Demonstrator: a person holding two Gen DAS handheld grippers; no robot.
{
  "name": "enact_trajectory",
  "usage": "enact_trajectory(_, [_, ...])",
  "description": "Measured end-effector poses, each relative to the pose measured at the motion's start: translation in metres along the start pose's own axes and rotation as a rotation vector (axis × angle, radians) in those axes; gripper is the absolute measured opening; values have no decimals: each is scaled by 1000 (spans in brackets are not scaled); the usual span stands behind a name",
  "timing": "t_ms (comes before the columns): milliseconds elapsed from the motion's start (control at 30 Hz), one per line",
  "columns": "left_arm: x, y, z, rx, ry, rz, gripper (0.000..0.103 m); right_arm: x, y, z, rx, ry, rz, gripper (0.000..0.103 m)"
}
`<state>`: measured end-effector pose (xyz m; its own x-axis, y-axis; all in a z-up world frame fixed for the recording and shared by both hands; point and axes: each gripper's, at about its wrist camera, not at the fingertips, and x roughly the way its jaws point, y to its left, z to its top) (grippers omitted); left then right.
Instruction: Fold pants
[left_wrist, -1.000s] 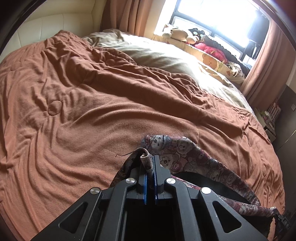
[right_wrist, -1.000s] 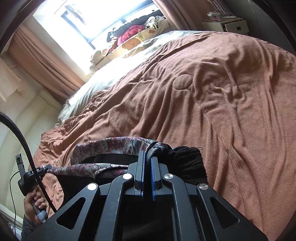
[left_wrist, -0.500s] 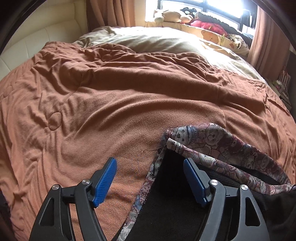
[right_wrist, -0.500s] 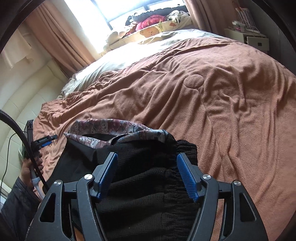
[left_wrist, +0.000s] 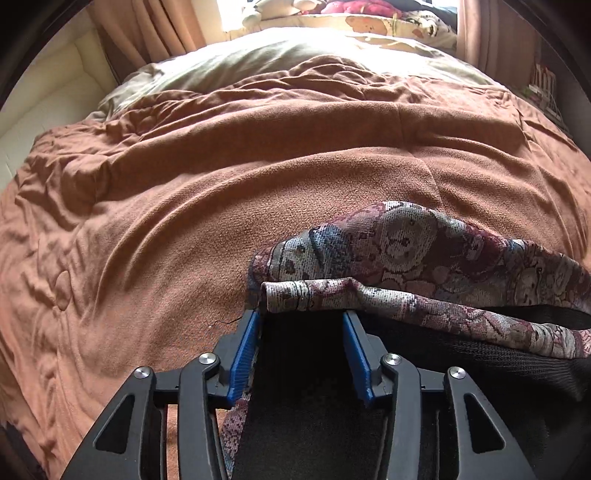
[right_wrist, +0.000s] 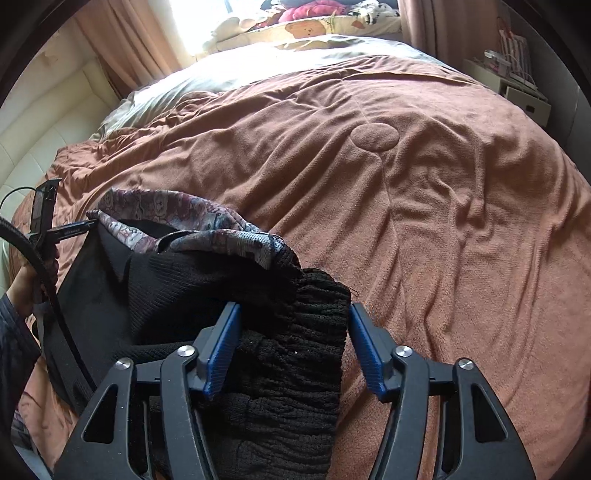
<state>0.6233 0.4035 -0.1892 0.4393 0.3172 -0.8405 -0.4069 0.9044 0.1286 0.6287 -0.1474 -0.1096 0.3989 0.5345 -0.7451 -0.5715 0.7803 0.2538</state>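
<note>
Left wrist view: left gripper (left_wrist: 301, 325) low over the pants (left_wrist: 424, 254), fingers (left_wrist: 243, 354) apart and closing, straddling the black inner fabric just behind the patterned edge, pads not yet pressing. Pants lying on the brown blanket (left_wrist: 184, 221) of the bed, near its close edge, patterned lining turned outward along the upper rim. Probably set down flat here to give a wide, soft place for folding.

Right wrist view: right gripper (right_wrist: 295, 332) over the black ribbed waistband (right_wrist: 295, 350), fingers (right_wrist: 221, 343) likewise apart and closing, gathered elastic between them, no firm pinch visible. Left gripper seen at far left at the opposite corner of the garment, held by a hand (right_wrist: 22, 291). Both corners apparently being taken again, likely for lifting one end over the other.
</note>
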Motion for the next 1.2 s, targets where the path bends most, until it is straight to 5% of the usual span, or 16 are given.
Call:
enact_trajectory(100, [3, -7, 3, 8, -8, -12, 15, 2, 2, 0, -30, -17, -23, 33])
enact_trajectory(167, [3, -12, 4, 28, -10, 14, 10, -1, 4, -1, -47, -40, -33, 16])
enact_trajectory(267, [-8, -10, 7, 15, -41, 12, 9, -10, 4, -3, -31, -73, -22, 8])
enact_trajectory(567, [-46, 11, 38, -72, -143, 45, 8, -30, -2, -6, 18, -157, -22, 5])
enact_trajectory(767, [-19, -2, 56, -76, -100, 87, 9, -14, -1, 4, 46, -156, -83, 5])
enact_trajectory(867, [3, -5, 55, -83, -18, 98, 16, 4, 3, 8, 36, -126, -118, 6])
enact_trajectory(967, [-3, 0, 48, -101, -17, 102, 51, 5, 1, 6, 65, -108, -59, 14])
enact_trajectory(1000, [-10, 4, 46, -109, -33, 88, 70, 2, -2, 6, 73, -107, -30, 18])
enact_trajectory(1033, [-19, 10, 43, -118, -58, 80, 82, -3, -6, 6, 81, -113, -17, 30])
enact_trajectory(1133, [-45, 24, 36, -142, -103, 91, 88, -22, -13, -1, 84, -150, -72, 63])
enact_trajectory(1200, [-58, 30, 30, -132, -95, 95, 88, -36, -11, -8, 67, -167, -88, 63])
